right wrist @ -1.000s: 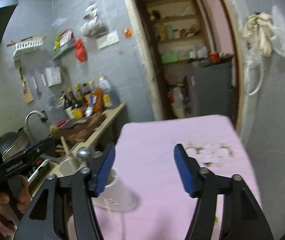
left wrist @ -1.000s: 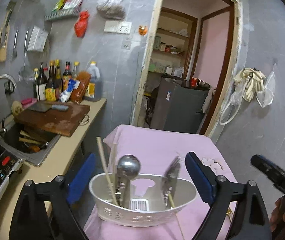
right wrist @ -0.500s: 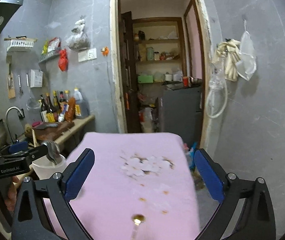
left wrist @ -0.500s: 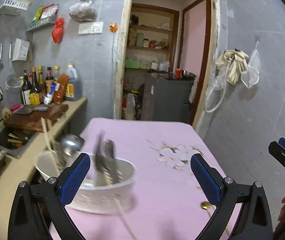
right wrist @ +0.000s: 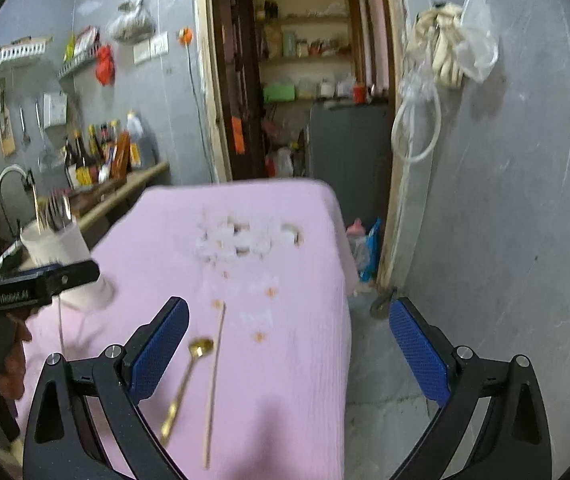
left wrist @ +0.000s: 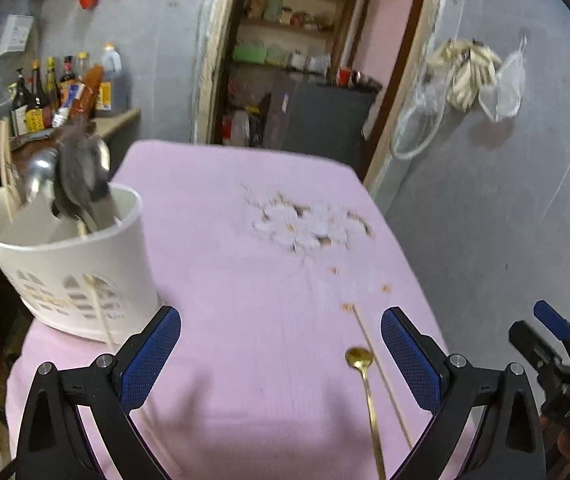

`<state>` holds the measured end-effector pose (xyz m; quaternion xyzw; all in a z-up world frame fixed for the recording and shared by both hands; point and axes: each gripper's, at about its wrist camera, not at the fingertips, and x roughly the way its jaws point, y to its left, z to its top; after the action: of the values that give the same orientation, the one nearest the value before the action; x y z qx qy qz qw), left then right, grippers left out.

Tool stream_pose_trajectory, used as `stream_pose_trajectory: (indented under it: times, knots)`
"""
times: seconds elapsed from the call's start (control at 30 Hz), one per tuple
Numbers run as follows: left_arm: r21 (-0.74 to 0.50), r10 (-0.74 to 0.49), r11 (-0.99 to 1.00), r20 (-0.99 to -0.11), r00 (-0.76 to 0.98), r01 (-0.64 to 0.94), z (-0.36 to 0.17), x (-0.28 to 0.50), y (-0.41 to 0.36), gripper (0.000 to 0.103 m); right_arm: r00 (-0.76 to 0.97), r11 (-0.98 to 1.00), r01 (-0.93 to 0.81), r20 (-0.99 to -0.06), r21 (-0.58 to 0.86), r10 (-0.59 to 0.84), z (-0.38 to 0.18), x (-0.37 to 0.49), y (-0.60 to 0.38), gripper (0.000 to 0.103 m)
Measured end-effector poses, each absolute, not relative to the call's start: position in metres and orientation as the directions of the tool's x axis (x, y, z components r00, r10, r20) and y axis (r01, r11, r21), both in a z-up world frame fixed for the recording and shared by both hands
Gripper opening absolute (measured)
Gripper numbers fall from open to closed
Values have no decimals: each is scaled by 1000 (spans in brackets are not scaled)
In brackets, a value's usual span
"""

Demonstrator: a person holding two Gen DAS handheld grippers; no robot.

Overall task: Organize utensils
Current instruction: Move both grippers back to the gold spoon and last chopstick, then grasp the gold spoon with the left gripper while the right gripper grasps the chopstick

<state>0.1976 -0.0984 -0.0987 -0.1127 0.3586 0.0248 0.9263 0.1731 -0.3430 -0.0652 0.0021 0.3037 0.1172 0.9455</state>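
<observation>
A white utensil basket (left wrist: 73, 264) stands at the left of the pink table (left wrist: 245, 240), holding several spoons, a fork and chopsticks; it also shows in the right wrist view (right wrist: 59, 258). A gold spoon (left wrist: 367, 388) and a single chopstick (left wrist: 381, 376) lie on the cloth near the front right; both show in the right wrist view, spoon (right wrist: 185, 384) and chopstick (right wrist: 214, 376). My left gripper (left wrist: 281, 356) is open and empty above the cloth, left of the spoon. My right gripper (right wrist: 289, 348) is open and empty, with the spoon near its left finger.
The table's right edge (right wrist: 345, 320) drops to the floor beside a grey wall. A kitchen counter with bottles (left wrist: 65, 88) and a sink lies to the left. A doorway with a dark fridge (left wrist: 317, 120) is behind the table. A loose chopstick leans against the basket (left wrist: 99, 312).
Both grippers have swung right and tipped down. The basket went from between the left fingers to the far left; the gold spoon and chopstick have come into view.
</observation>
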Motion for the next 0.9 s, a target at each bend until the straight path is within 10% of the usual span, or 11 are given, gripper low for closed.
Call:
stream_pose_trajectory:
  times: [0.13, 0.4, 0.9]
  knots:
    - [-184, -88, 981, -714, 695, -65, -118, 206, -108, 96, 717, 962, -259, -651, 85, 251, -103, 175, -337, 97]
    - [-263, -247, 963, -799, 549, 51, -161, 217, -122, 49, 602, 933, -340, -734, 120, 314, -154, 173, -316, 67]
    - [-305, -304, 949, -814, 494, 81, -167, 220, -126, 37, 610, 907, -413, -765, -83, 208, -162, 156, -282, 58]
